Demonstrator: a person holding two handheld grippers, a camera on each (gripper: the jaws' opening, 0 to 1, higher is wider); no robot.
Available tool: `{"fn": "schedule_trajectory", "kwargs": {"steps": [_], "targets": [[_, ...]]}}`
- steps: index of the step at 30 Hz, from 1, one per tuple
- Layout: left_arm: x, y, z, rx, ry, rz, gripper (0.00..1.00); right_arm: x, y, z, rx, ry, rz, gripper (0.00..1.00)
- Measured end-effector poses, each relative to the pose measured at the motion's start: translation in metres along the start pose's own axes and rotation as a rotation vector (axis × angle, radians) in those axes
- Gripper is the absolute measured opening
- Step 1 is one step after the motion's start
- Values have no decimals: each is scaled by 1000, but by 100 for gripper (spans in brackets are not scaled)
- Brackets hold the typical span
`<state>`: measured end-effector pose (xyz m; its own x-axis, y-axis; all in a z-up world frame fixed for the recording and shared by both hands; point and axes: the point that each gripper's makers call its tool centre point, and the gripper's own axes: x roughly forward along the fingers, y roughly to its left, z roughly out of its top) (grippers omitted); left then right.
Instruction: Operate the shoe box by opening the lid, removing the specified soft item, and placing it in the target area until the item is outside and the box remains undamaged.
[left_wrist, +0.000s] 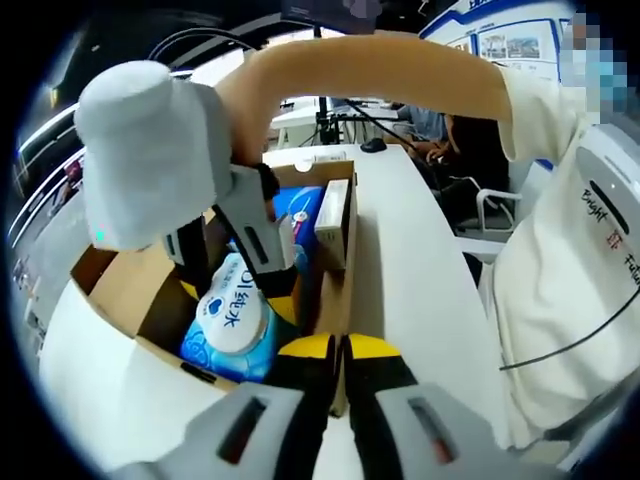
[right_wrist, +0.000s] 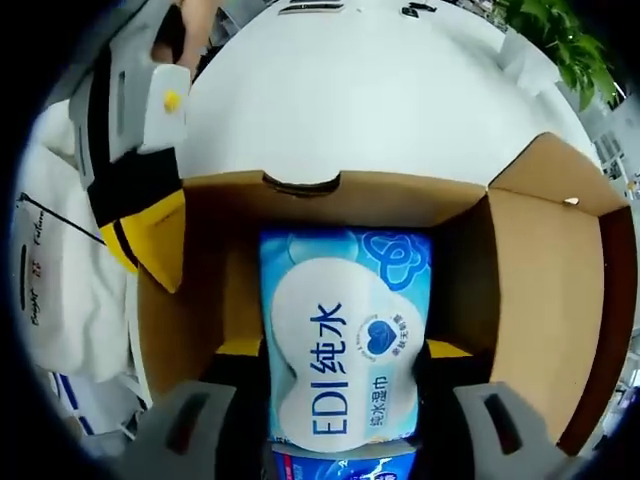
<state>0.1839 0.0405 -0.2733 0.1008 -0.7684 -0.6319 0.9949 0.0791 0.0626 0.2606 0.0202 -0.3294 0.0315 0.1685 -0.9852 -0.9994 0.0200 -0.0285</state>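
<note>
The cardboard shoe box (left_wrist: 120, 290) (right_wrist: 400, 195) stands open on a white table, its flap (right_wrist: 550, 290) folded out. A blue-and-white wet-wipe pack (left_wrist: 232, 325) (right_wrist: 345, 300) sits inside. My right gripper (left_wrist: 235, 290) (right_wrist: 345, 350) reaches down into the box, and its yellow fingertips (right_wrist: 448, 348) press both sides of the pack. In the left gripper view, my left gripper (left_wrist: 342, 345) has its jaws pinched together on the box's side wall (left_wrist: 345, 260). Its yellow tip (right_wrist: 150, 240) appears at that wall in the right gripper view.
A second blue pack (left_wrist: 298, 205) and a small white carton (left_wrist: 333, 212) lie deeper in the box. The white table (left_wrist: 400, 260) (right_wrist: 380, 90) stretches beyond. A person in a white coat (left_wrist: 560, 270) stands close on the right. A green plant (right_wrist: 555, 35) is past the table.
</note>
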Motion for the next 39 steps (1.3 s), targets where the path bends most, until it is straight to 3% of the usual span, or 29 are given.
{"fn": "schedule_trajectory", "kwargs": {"steps": [8,18,22,31,39], "targets": [[0,1,2,6,-13,16,4,15,3,-5,1,76,-40,68],[0,0,1,8,-4,6,3,18,8,-4,-18,48,-49,71],[0,-1,1,4,2,0,3,17,9,-5,-24,-16,-50,71],[-1,-1,0,-8,6,3,3,20,13,-6,15,86,-17,71],[-1,0,0,-10,8,1,3,21,12,-6,30,116,1,70]]}}
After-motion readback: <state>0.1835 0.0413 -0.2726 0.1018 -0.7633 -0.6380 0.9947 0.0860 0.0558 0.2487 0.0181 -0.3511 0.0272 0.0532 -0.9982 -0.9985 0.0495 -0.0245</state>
